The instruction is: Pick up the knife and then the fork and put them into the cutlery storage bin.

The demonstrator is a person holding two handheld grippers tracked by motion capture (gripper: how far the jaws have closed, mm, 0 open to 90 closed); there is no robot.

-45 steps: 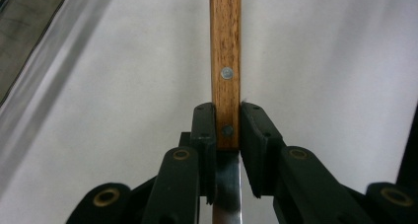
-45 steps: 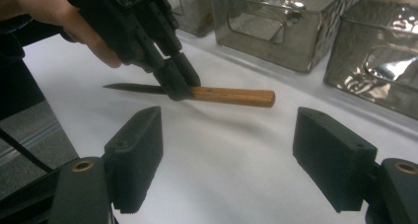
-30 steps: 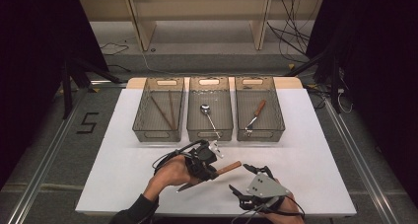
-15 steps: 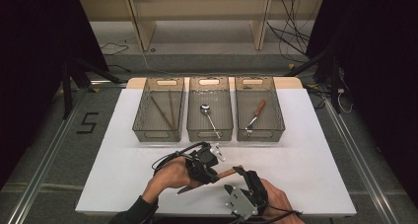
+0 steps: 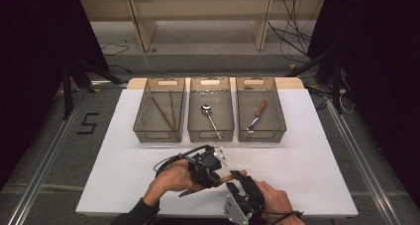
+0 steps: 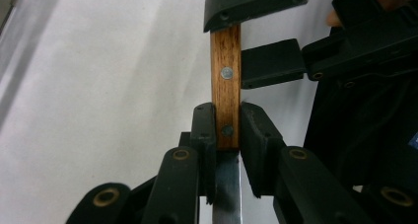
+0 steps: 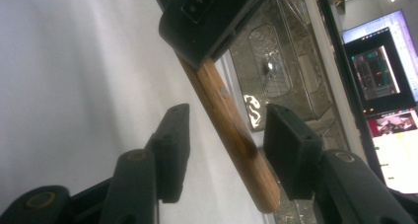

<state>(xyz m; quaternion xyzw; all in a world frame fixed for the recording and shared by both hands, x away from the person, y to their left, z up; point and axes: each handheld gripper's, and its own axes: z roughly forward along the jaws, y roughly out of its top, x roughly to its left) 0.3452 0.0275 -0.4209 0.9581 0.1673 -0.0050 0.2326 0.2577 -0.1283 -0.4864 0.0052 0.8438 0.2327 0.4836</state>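
Knife (image 6: 226,93) clamped at handle base in left gripper (image 6: 227,130), right gripper (image 7: 224,135) jaws just closing around wooden handle end at 3 o'clock, not yet touching, white table (image 5: 307,160) below.

A: What lies on the white table (image 5: 307,136)?

B: 3 mesh bins in a row. The left bin (image 5: 159,110) holds thin sticks, the middle bin (image 5: 211,109) a spoon (image 5: 210,117), the right bin (image 5: 260,109) a wooden-handled fork (image 5: 256,117).

A: And nearer the person?

B: The left gripper (image 5: 207,166) clamps a wooden-handled knife (image 5: 232,175). The right gripper (image 5: 239,186) sits at the handle's free end, its jaws just closing in around it.
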